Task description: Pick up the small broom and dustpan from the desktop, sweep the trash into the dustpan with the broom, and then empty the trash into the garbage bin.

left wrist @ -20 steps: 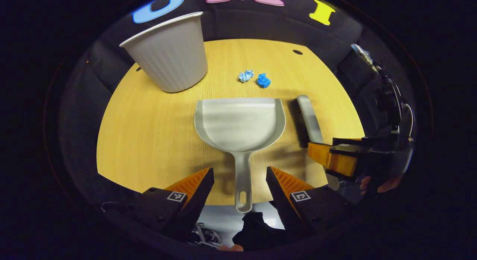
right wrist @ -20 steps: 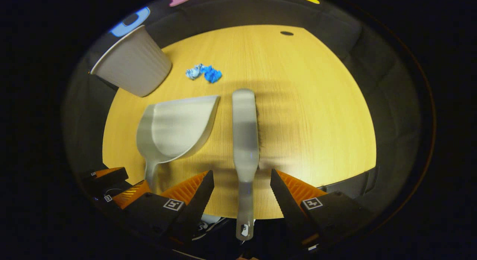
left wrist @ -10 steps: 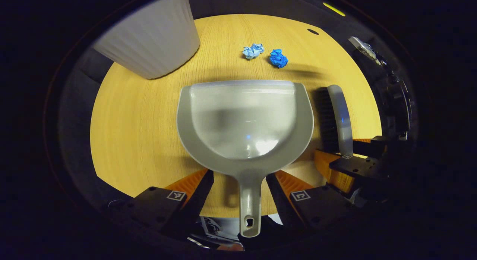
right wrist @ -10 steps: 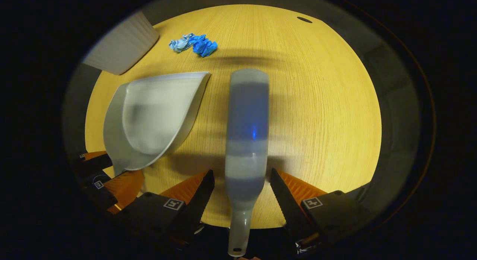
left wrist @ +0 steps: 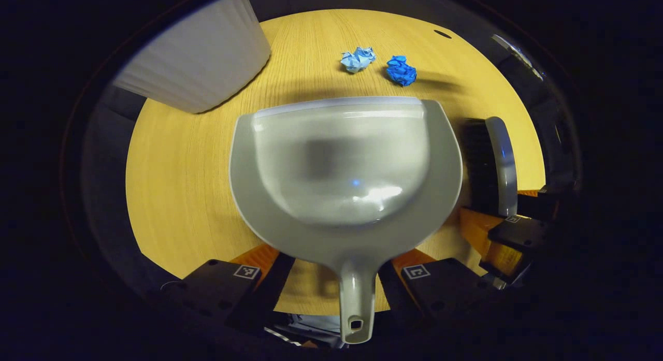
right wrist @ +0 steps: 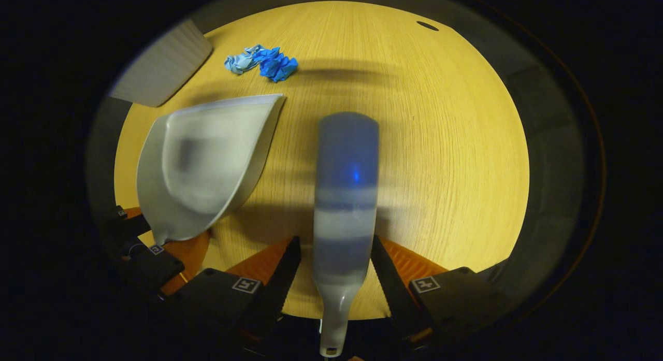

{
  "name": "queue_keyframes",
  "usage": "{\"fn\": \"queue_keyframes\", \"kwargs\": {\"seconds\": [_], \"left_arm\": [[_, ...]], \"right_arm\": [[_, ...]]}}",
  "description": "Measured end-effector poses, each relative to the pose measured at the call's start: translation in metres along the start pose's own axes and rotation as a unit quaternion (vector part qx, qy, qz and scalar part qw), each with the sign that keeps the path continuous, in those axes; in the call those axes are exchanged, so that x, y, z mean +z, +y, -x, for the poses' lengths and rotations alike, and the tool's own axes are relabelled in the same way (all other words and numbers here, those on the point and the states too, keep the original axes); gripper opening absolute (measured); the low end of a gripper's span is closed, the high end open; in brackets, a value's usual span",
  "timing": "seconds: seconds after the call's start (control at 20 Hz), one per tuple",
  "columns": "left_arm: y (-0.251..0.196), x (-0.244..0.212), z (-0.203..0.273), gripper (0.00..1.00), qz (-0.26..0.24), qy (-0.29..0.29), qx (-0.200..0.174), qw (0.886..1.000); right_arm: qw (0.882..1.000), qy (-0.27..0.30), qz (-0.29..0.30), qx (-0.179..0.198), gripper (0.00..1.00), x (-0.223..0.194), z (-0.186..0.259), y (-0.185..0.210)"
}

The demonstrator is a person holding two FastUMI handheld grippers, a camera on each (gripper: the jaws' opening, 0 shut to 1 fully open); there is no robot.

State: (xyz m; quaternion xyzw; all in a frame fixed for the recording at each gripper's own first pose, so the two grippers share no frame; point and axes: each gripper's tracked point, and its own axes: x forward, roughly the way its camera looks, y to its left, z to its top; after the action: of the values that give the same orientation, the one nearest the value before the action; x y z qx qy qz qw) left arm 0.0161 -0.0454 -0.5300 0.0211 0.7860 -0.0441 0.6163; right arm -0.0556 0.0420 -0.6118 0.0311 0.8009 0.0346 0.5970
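**Dustpan and broom between the grippers on the desk**

Dustpan, grey plastic with a rounded pan and a short handle [left wrist: 344, 169], lies flat on the yellow wood-grain desktop [left wrist: 181, 159], taking up the middle of the left gripper view. Its handle runs down to the bottom centre, between the fingers of the left gripper [left wrist: 334, 268]; the jaws stand apart on either side of the handle, and contact cannot be made out. The pan itself holds nothing.

At the right of that view lies the small grey broom with dark bristles [left wrist: 492, 164], just beside the dustpan's rim. In the right gripper view it runs up the centre, its handle between the fingers of the right gripper [right wrist: 334, 257], whose jaws are apart, close beside the handle.

Above the dustpan's front lip, near the top of the left gripper view, sit two crumpled paper balls, one pale blue [left wrist: 357, 59] and one deeper blue [left wrist: 401, 71], near each other, apart from the pan. Nothing lies between lip and paper.

A white ribbed garbage bin [left wrist: 197, 66] stands at the upper left; its inside is out of sight.
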Motion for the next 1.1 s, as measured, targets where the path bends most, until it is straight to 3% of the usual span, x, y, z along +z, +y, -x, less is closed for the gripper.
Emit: {"fn": "queue_keyframes", "kwargs": {"seconds": [0.05,0.1,0.15,0.2,0.25,0.3,0.4,0.5,0.7,0.85,1.0,1.1], "left_arm": [[-0.006,0.001,-0.002,0.66,-0.001,-0.002,-0.012,1.0],[-0.01,0.002,-0.002,0.59,-0.002,-0.001,-0.013,1.0],[-0.01,0.001,-0.002,0.41,-0.004,0.002,-0.013,1.0],[-0.011,0.002,-0.004,0.35,-0.002,0.0,-0.014,1.0],[-0.01,0.001,-0.001,0.32,0.0,-0.004,-0.016,1.0],[-0.011,0.002,-0.002,0.31,-0.002,-0.006,-0.017,1.0],[-0.008,-0.004,-0.002,0.29,-0.023,-0.006,-0.022,0.999],[-0.006,-0.01,-0.004,0.28,-0.048,-0.01,-0.035,0.998],[0.012,-0.024,-0.004,0.27,-0.086,-0.006,-0.024,0.996],[0.022,-0.032,-0.003,0.28,-0.097,-0.007,-0.022,0.995],[0.029,-0.035,-0.003,0.27,-0.112,-0.005,-0.02,0.994],[0.034,-0.037,-0.003,0.27,-0.118,-0.001,-0.02,0.993]], "right_arm": [[1.0,0.002,-0.001,0.0,0.78,0.0,0.0,-0.001],[1.0,0.003,-0.002,0.001,0.68,-0.001,0.002,-0.001],[1.0,0.004,0.0,0.002,0.46,-0.001,0.007,-0.001],[1.0,0.005,-0.001,0.002,0.51,-0.001,0.001,-0.002],[1.0,0.007,-0.003,0.001,0.47,-0.001,0.0,-0.001],[1.0,0.012,-0.001,0.004,0.39,-0.003,0.002,-0.001],[1.0,0.013,0.012,0.014,0.46,-0.003,0.001,-0.001],[0.999,0.014,0.01,0.028,0.33,-0.002,0.006,-0.002],[0.998,0.0,0.051,0.039,0.32,0.016,0.024,-0.019],[0.993,-0.062,0.098,0.021,0.32,0.071,0.047,-0.039],[0.971,-0.112,0.206,-0.04,0.32,0.145,0.063,-0.061],[0.958,-0.121,0.254,-0.06,0.32,0.191,0.071,-0.059]]}}
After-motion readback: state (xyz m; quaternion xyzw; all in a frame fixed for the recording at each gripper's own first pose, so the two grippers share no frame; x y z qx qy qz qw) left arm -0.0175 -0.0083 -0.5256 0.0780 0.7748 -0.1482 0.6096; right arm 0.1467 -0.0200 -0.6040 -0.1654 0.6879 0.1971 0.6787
